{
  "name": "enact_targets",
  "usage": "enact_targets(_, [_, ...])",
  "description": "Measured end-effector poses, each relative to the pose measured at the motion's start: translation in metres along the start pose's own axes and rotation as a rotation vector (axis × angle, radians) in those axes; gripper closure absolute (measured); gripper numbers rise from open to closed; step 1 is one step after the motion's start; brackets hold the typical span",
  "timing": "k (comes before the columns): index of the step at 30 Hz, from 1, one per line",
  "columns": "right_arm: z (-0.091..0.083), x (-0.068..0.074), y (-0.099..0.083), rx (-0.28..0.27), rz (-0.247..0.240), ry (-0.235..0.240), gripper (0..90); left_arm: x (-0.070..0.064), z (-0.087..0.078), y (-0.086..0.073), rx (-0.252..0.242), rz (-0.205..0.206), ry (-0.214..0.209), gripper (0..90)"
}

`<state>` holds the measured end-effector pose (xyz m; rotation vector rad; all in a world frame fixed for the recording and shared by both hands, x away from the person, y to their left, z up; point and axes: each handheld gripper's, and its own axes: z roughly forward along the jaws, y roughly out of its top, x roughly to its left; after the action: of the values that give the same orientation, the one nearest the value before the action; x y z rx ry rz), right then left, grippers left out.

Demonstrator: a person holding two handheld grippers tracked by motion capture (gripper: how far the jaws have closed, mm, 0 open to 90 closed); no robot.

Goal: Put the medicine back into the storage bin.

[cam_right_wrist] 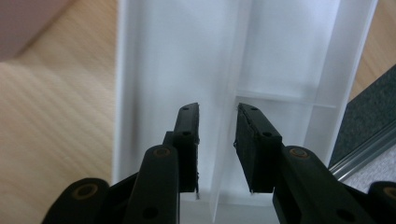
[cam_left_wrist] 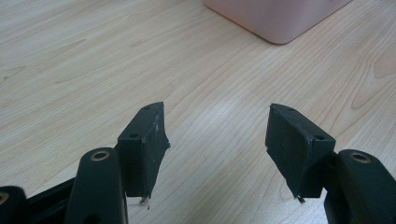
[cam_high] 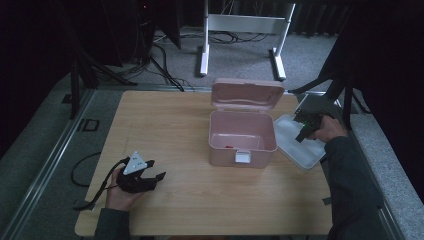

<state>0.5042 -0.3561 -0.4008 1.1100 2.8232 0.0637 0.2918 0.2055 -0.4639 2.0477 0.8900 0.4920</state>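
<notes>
High view first: a pale wood-grain surface (cam_high: 170, 125) with rounded corners carries a pink plastic box (cam_high: 242, 138), rectangular with softly rounded edges, standing right of centre toward the far edge; its hinged lid (cam_high: 246, 93) is thrown back and stands upright behind it, a white latch tab (cam_high: 243, 157) sits on the near wall, and a small red item (cam_high: 229, 146) lies on the box floor, too small to tell apart; just beside the box, at the right edge of the surface, lies a white translucent plastic tray (cam_high: 296, 145), shallow and rectangular, set at an angle with 1 corner past the edge.

Right gripper (cam_high: 306, 126) hovers over that tray, held by a hand in a dark sleeve; in the right gripper view its 2 black matte jaws (cam_right_wrist: 216, 140) are drawn narrow, standing on either side of a thin upright divider wall (cam_right_wrist: 232, 70) that splits the tray (cam_right_wrist: 154, 70) into compartments; whether the pads actually touch the wall I cannot tell.

Left gripper (cam_high: 147, 177), with a grey 3-cornered plate on top, rests low near the near-left corner of the surface, well apart from the box; in the left gripper view its jaws (cam_left_wrist: 217, 144) are spread wide with nothing between them, bare smooth wood below and a rounded pink corner of the box (cam_left_wrist: 280, 18) ahead.
</notes>
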Motion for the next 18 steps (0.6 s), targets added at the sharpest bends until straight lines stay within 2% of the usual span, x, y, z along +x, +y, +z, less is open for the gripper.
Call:
enact_targets(4, [0.013,-0.004,-0.001,0.015,0.011,0.004,69.6,-0.001,0.0,-0.001,0.008,0.002,0.002,38.3])
enact_targets(10, [0.024,-0.008,-0.001,0.053,0.025,-0.007,71.8,-0.001,-0.003,-0.003,0.009,-0.003,0.011,38.3])
enact_targets(18, [0.033,-0.015,-0.003,0.052,0.041,0.006,72.8,-0.002,-0.003,-0.004,0.011,-0.005,0.012,38.3])
